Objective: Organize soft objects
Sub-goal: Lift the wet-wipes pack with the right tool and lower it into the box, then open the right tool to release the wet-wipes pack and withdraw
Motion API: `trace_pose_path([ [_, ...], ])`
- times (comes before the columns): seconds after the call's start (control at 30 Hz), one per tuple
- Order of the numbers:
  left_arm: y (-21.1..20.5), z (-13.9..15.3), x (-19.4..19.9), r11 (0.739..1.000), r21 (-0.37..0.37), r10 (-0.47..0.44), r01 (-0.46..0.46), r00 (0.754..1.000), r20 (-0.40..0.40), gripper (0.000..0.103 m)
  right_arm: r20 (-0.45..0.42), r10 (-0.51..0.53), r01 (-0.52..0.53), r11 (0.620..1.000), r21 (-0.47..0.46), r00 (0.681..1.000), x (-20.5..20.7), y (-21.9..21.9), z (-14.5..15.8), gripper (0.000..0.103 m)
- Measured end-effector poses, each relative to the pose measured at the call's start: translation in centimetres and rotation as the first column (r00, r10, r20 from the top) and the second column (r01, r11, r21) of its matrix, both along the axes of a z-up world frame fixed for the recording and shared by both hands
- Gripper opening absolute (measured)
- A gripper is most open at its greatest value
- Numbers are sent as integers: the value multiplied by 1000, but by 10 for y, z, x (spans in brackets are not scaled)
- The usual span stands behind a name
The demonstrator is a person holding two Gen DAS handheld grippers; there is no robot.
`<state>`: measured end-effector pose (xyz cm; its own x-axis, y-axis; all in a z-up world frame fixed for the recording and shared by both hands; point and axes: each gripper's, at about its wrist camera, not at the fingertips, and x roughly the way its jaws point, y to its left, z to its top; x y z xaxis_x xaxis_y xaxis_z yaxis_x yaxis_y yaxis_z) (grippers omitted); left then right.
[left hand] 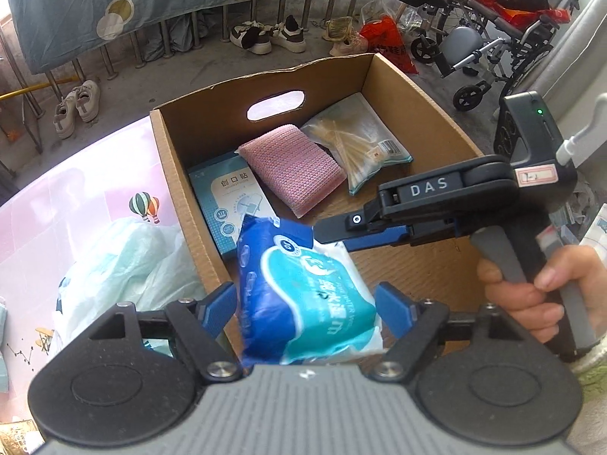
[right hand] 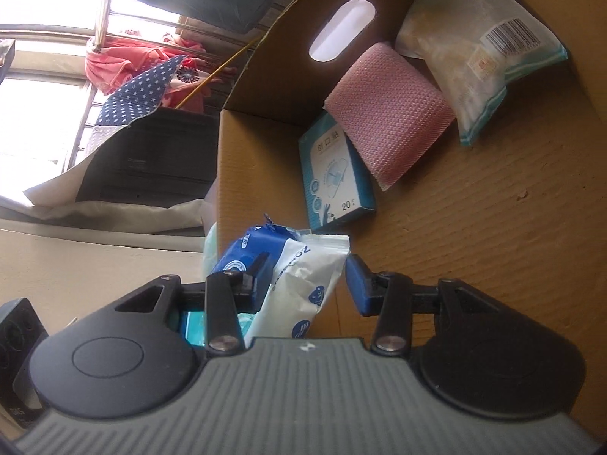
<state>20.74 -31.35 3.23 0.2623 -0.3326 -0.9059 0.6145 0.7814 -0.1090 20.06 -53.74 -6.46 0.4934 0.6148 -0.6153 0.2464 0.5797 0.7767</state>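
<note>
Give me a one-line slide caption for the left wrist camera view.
Left tongs straddle a blue wet-wipes pack over the cardboard box, right tongs alongside.

Daylight is pouring in from the window (right hand: 41, 113), which is blowing out to plain white in the right wrist view, while the inside of the cardboard box (right hand: 474, 227) is sitting in a softer, warmer shade. In the left wrist view the light is falling evenly, with only faint shadows under the things in the box. Both pictures are bending strongly toward their dark rounded corners, and the wipes pack (left hand: 303, 292) close to the lens is looking slightly soft.
</note>
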Motion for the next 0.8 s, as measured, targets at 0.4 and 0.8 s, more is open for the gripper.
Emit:
trace_pose_path([
  [0.4,49,22,4,997,-36,72,-71,996,42,81,-103,11,-23,993,-115,995,11,20,-17,42],
  [0.8,146,25,-2,974,-71,219,-215,974,51,81,-89,-29,6,970,-243,996,15,70,-21,37],
])
